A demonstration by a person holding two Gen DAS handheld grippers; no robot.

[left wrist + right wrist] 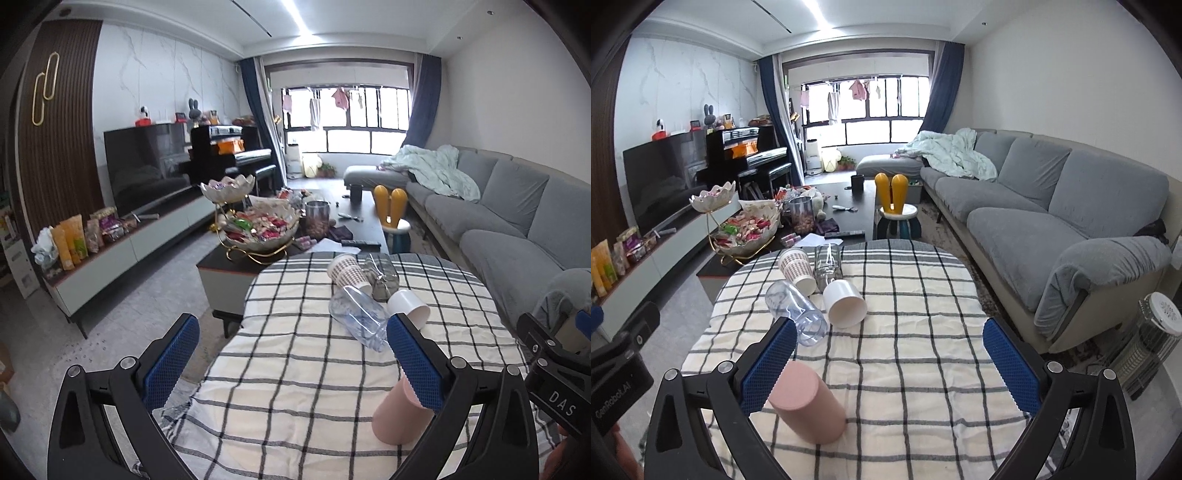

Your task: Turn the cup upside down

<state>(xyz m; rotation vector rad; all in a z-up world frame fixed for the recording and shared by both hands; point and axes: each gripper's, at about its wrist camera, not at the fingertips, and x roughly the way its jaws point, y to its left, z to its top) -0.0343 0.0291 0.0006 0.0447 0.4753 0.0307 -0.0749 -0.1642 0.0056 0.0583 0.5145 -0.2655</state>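
A pink cup [807, 400] stands mouth down on the checked tablecloth [916, 354], near the front left; it also shows in the left wrist view [400, 417], partly behind my left gripper's right finger. A white cup [846, 302] and a clear plastic cup [796, 312] lie on their sides further back. A patterned paper cup [798, 269] and a clear glass [827, 266] lie behind them. My left gripper [291, 362] is open and empty, left of the pink cup. My right gripper [888, 363] is open and empty, with the pink cup beside its left finger.
A dark coffee table [849, 206] with tiered snack bowls [746, 229] stands beyond the cloth-covered table. A grey sofa [1034, 206] runs along the right. A heater [1148, 347] stands at the right. A TV cabinet [122, 240] lines the left wall.
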